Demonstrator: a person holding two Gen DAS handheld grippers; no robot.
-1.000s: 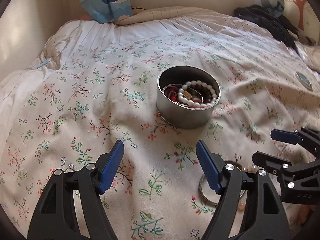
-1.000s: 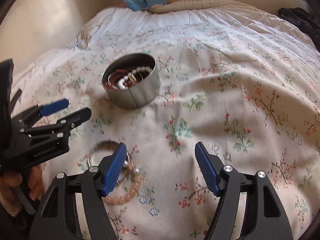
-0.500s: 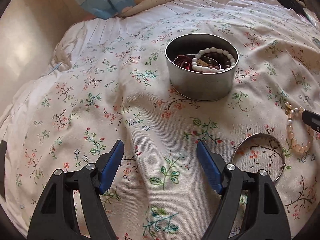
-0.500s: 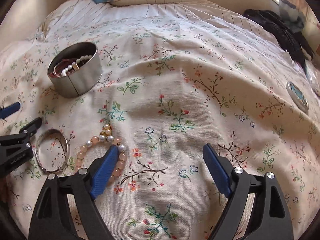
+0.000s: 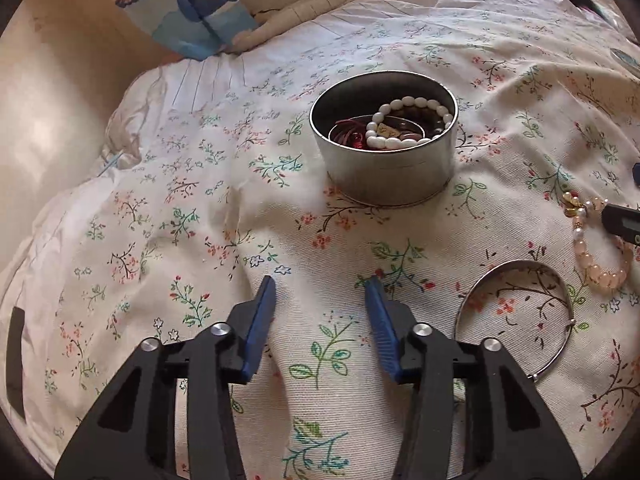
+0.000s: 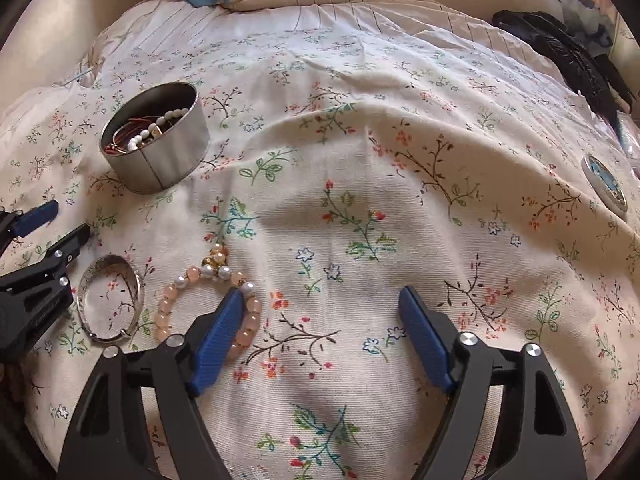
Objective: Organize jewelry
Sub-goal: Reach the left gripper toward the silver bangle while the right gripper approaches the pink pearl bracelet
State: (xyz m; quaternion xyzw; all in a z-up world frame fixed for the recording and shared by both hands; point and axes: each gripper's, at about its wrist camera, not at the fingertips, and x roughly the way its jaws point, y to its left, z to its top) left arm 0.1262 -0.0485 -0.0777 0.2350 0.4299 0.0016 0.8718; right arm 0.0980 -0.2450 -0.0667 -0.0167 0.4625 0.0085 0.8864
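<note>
Bracelet (image 6: 208, 304) lies beside bangle (image 6: 112, 300), near jewelry-filled tin (image 6: 156, 148).

The bedspread (image 6: 360, 184) is cream, printed with small sprigs of red, orange and blue flowers on green and brown stems. On it the tin (image 5: 384, 152) is dull silver and holds a white bead bracelet (image 5: 408, 120) over dark red and brown pieces, while the bangle (image 6: 112, 300) is silver and the bead bracelet (image 6: 208, 300) is pale peach with white pearls and a gold charm. Both grippers are black with blue fingers (image 6: 216, 340), and the cloth (image 5: 192, 12) at the bed's far edge is blue and white with a red dot.
</note>
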